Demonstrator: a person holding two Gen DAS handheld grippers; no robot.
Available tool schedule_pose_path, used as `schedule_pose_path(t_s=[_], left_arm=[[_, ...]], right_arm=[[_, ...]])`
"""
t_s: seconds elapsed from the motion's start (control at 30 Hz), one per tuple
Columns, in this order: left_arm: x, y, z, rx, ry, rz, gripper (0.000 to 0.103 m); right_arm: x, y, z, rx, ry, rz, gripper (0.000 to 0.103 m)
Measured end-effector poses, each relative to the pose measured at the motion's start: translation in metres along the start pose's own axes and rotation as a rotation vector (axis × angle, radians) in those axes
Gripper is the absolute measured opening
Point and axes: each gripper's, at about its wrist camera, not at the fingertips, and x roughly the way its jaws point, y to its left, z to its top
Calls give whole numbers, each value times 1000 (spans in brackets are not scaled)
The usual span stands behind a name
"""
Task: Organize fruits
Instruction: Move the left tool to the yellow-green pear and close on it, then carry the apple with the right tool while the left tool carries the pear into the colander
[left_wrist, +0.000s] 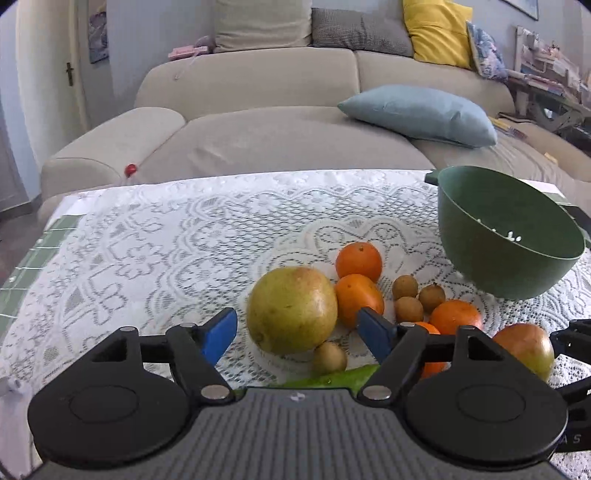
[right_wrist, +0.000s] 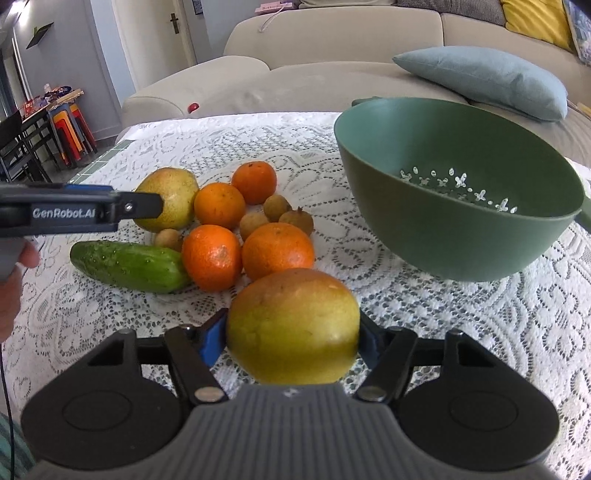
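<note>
Fruits (right_wrist: 236, 221) sit heaped mid-table on the lace cloth (right_wrist: 461, 332), with the green colander (right_wrist: 454, 221) toward the far right edge, presumably their destination. The right gripper (right_wrist: 291, 339) is clamped on a big yellow-red fruit (right_wrist: 293, 325), while the left gripper (left_wrist: 299, 332) hangs apart around the greenish one (left_wrist: 291, 308), not yet gripping.

Right gripper (right_wrist: 293, 338) has its blue pads clamped on either side of a big round yellow-green fruit with an orange blush (right_wrist: 293, 326), down on the white lace tablecloth (right_wrist: 461, 332). Just past it sits a cluster: four oranges (right_wrist: 277, 251), a few small brown round fruits (right_wrist: 277, 207), another large yellow-green fruit (right_wrist: 173, 197) and a bumpy green cucumber (right_wrist: 129, 266). A dark green plastic colander bowl (right_wrist: 443, 236) sits tilted on the right. The other black gripper (right_wrist: 144, 206) pokes in from the left.
</note>
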Motion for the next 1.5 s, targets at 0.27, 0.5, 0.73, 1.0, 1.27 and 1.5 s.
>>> schedule_pose_path(t_s=[0.27,0.5,0.73,1.0,1.27,1.5], left_arm=[[22,-9,-1,98,25,69,87],[31,-15,-1,169,13,95,87],[35,-22,-2,183,-6,111,76],[32,-15,-2,90,-12,101,75],[22,-4,-1,9,-21,83,75],[-1,-1,3,-58,-80,62,75]], right_arm=[[-1,-1,0,10,-3,10,67],[1,-2,0,16,-7,16,67],[1,-3,0,19,-14,16,66],[-1,-2,0,6,-18,13,65],[-8,6,-1,-39,-37,21,65],[-17,7,1,-44,-68,39,65]])
